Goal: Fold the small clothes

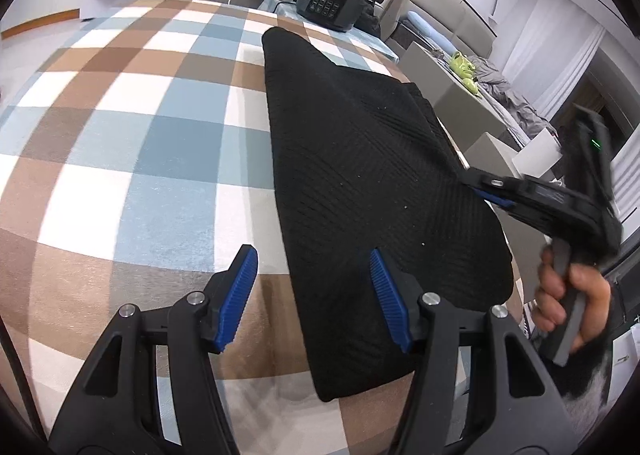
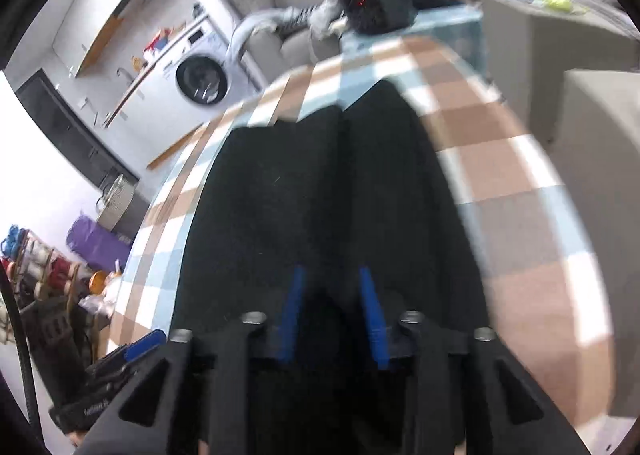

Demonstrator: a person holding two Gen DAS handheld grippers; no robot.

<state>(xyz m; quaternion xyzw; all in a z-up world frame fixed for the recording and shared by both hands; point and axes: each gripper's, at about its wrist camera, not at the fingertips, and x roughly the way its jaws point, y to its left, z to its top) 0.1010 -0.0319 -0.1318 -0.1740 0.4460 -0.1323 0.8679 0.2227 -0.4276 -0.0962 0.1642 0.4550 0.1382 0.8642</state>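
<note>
Pinching black garment (image 1: 372,175) edge w/ right gripper (image 1: 474,181), nearly closed; left gripper (image 1: 312,295) wide open, empty.

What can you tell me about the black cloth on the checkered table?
The black cloth is a ribbed, knit-looking garment lying flat on the checkered tablecloth, already folded, with one layer overlapping along its far side. Tiny pale specks of lint dot it. The right gripper meets its edge, while the left gripper hovers open over its near end.
</note>
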